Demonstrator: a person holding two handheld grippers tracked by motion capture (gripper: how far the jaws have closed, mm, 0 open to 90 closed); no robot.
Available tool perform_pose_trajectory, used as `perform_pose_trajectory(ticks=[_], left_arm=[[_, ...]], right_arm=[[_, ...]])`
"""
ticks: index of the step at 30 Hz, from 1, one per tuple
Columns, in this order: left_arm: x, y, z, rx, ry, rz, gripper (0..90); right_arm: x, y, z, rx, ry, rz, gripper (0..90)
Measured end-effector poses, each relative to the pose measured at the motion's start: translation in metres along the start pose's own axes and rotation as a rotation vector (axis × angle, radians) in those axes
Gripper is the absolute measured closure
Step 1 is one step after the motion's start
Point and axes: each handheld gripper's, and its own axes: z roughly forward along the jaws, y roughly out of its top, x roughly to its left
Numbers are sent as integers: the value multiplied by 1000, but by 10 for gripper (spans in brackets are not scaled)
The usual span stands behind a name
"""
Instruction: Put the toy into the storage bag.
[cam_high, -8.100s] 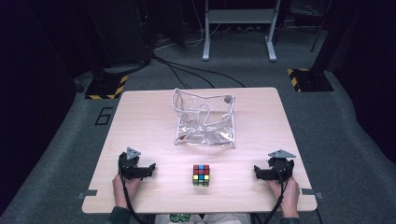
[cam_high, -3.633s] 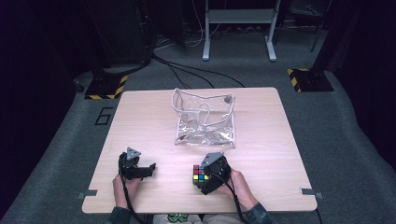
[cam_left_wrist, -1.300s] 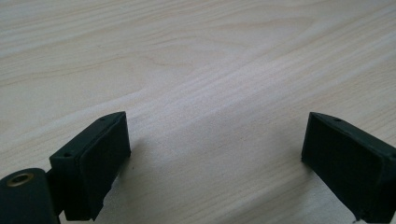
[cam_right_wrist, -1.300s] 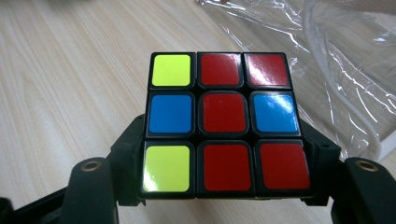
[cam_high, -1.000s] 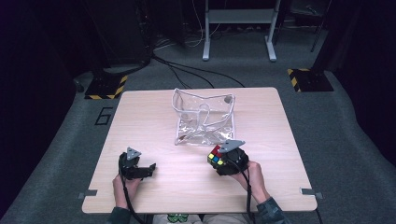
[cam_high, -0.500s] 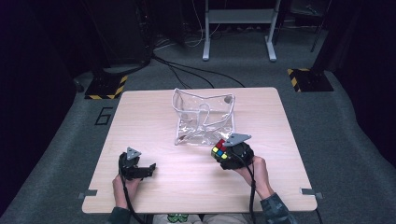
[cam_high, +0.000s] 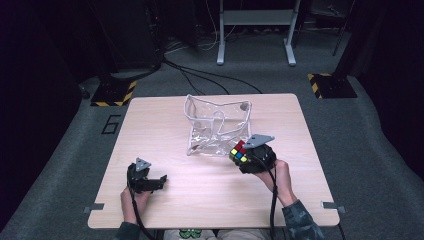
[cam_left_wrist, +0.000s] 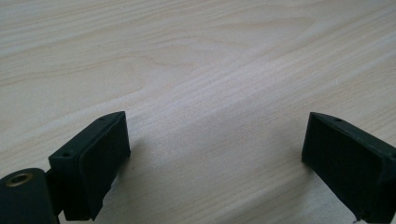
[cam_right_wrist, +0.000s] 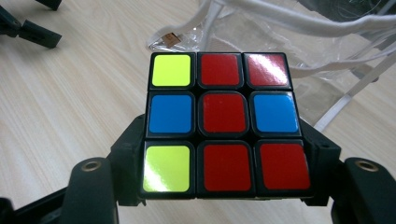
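Note:
A scrambled puzzle cube (cam_high: 239, 151) (cam_right_wrist: 224, 121) with red, blue and yellow tiles is held above the table, with my right gripper (cam_high: 246, 156) (cam_right_wrist: 224, 179) shut on its sides. It hangs at the near right corner of a clear plastic bag (cam_high: 216, 125) (cam_right_wrist: 299, 42) with white trim that lies at the table's middle. At the near left of the wooden table (cam_high: 165, 130), my left gripper (cam_high: 159, 182) (cam_left_wrist: 219, 158) rests low with its jaws open, nothing but bare wood between them.
In the right gripper view the left gripper's black jaw tips (cam_right_wrist: 28, 25) show at the upper left. Dark floor, cables and a metal stand (cam_high: 255, 30) lie beyond the table's far edge. A printed 6 (cam_high: 111, 124) marks the floor at left.
My right gripper has carried the cube up and away from the table's near edge, toward the bag's near right corner. The left gripper has stayed put.

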Motion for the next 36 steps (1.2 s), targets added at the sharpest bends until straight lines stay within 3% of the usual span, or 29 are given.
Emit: perform_pose_trajectory(ticks=[22, 36], left_arm=[[0, 0, 0, -1, 0, 1, 74], [0, 0, 0, -1, -2, 1, 75]], right_arm=[[-20, 34, -24, -53, -39, -19, 333], [-28, 59, -35, -49, -65, -48, 333]])
